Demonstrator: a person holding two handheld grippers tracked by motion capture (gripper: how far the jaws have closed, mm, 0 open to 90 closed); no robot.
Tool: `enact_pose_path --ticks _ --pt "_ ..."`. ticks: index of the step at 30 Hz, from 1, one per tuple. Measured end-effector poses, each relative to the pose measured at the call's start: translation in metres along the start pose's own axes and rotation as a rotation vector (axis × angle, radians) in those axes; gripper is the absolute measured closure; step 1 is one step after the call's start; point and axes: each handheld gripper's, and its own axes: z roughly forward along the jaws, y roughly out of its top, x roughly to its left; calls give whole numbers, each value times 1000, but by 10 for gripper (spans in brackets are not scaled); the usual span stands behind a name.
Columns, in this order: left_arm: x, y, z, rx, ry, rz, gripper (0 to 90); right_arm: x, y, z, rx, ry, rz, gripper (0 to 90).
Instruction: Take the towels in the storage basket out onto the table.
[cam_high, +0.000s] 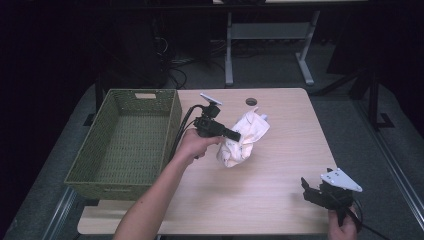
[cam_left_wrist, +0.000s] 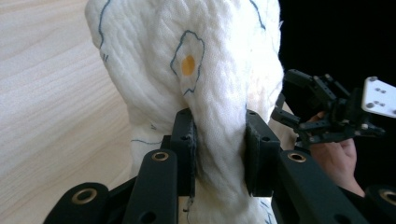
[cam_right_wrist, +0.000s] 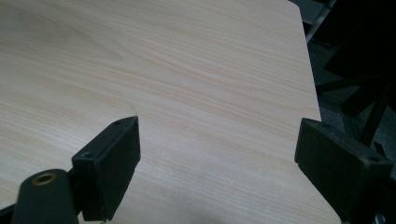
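The green woven rectangular basket (cam_high: 125, 142) blocks the left third of the light wooden table (cam_high: 280, 200); its raised walls admit entry from above alone. A bunched white cloth with blue line print (cam_high: 245, 137) obstructs the table centre. The wood between cloth and right edge lies open. The near strip is open up to the right gripper (cam_high: 312, 192) at the near right corner.

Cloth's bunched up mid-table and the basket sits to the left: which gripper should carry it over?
Left. The left gripper is already shut on the white cloth, right beside the green basket. The right gripper is open with nothing between its jaws, near the table's front right corner, far from both.
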Motion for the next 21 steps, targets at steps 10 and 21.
enact_pose_path --ticks 10,21 --pt "6 -3 27 21 21 -36 684 0 0 0 -2 4 0 139" --pt "16 -10 50 23 71 -70 667 0 1 -1 0 7 0 139"
